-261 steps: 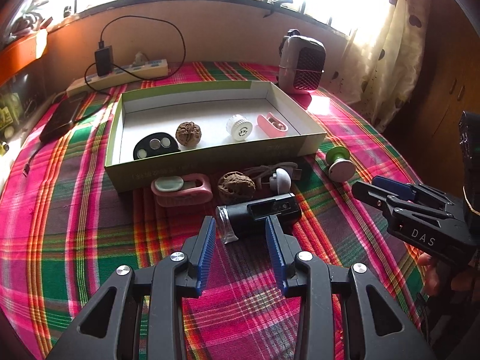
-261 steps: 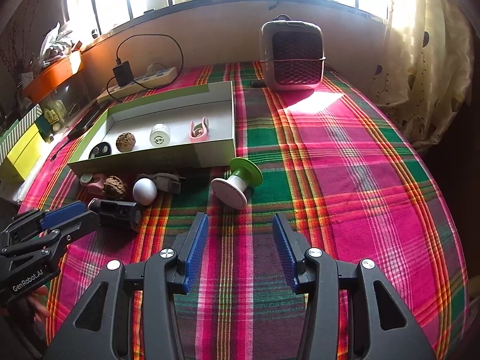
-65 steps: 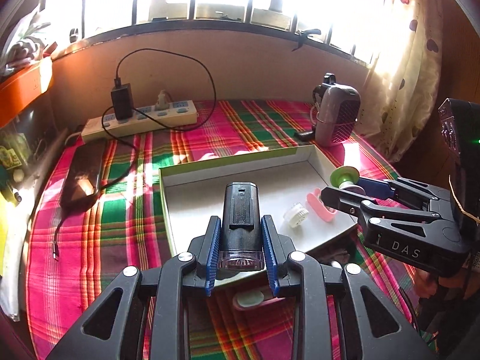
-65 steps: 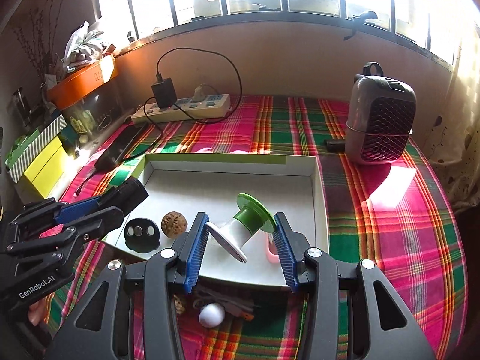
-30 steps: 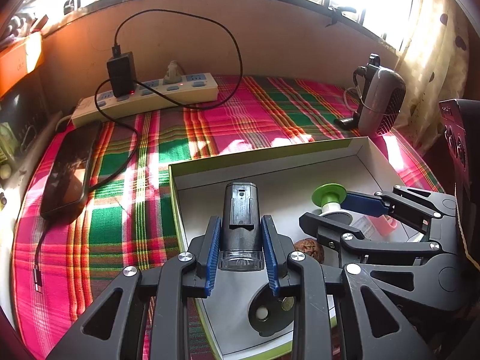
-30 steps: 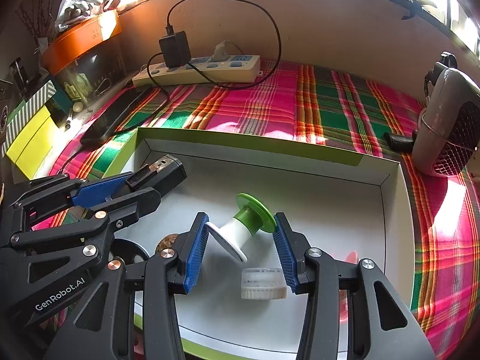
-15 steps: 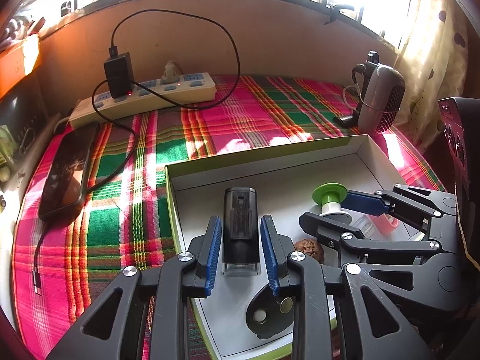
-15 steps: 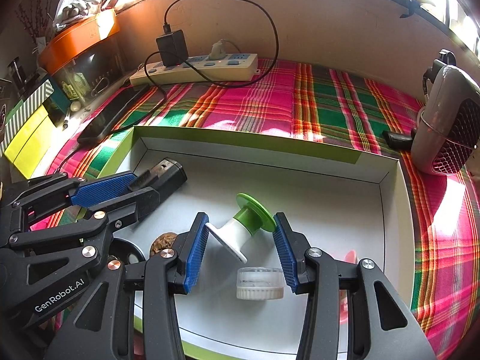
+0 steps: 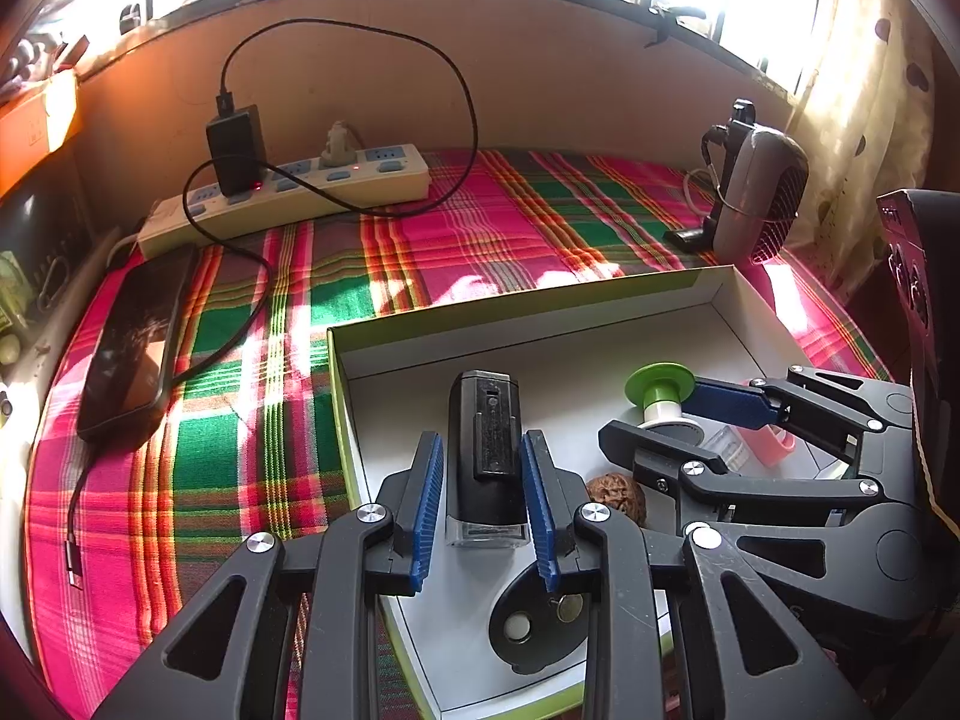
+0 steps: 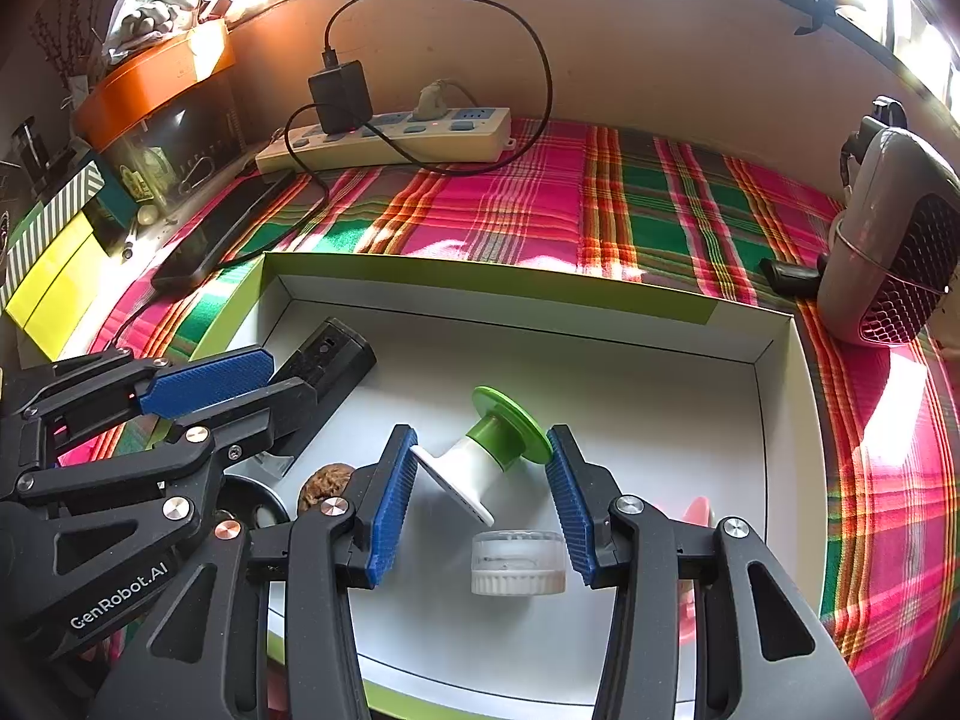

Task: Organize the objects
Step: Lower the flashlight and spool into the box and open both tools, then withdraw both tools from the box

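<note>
A shallow white box with green walls (image 9: 510, 312) (image 10: 480, 276) lies on the plaid cloth. My left gripper (image 9: 483, 501) (image 10: 240, 384) is open, its blue pads on either side of a black torch (image 9: 485, 450) (image 10: 327, 360) that lies on the box floor. My right gripper (image 10: 477, 498) (image 9: 678, 414) is shut on a green-and-white spool (image 10: 489, 459) (image 9: 660, 396), held tilted just above the box floor. In the box also lie a walnut (image 9: 618, 498) (image 10: 327, 483), a black disc (image 9: 540, 618), a white cap (image 10: 519, 561) and a pink clip (image 9: 774, 441).
A power strip with a black charger and cable (image 9: 288, 186) (image 10: 390, 132) lies by the far wall. A black phone (image 9: 135, 342) (image 10: 222, 234) lies left of the box. A small grey heater (image 9: 756, 192) (image 10: 888, 252) stands at the right.
The left gripper has opened and let go of the black torch, which now lies on the box floor. The right gripper still holds the spool over the box, almost unmoved.
</note>
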Available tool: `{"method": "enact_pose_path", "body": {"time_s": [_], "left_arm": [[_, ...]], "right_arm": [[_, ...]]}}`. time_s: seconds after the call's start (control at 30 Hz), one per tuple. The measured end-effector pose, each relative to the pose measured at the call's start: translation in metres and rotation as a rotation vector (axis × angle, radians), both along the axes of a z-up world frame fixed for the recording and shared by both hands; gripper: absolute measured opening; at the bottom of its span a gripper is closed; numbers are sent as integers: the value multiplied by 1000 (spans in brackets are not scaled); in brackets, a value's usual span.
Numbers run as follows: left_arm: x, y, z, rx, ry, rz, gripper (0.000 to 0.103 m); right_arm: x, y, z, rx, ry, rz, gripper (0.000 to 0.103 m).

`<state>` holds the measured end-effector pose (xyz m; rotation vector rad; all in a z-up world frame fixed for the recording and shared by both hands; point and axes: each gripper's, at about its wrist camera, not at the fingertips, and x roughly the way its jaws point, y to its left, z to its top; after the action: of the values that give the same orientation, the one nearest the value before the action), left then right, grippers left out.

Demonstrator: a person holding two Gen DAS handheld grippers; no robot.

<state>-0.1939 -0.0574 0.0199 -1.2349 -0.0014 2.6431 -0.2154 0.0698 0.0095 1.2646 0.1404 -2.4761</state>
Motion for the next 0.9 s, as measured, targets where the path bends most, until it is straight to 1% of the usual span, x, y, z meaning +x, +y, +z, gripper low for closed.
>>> {"method": "enact_pose_path", "body": {"time_s": [0.2,0.57,0.77,0.9], "left_arm": [[3,0,0,-1,4,4,25],[23,-10,14,8,41,27,25],[39,-13,21,-11,63,49,25],[51,-16,25,-42,80,81,25]], "right_arm": [[2,2,2,-1,4,-8,46],[13,10,12,-31,34,-44,46],[23,13,18,-49,47,-61,46],[34,15,22,-65,58,-74,46]]}}
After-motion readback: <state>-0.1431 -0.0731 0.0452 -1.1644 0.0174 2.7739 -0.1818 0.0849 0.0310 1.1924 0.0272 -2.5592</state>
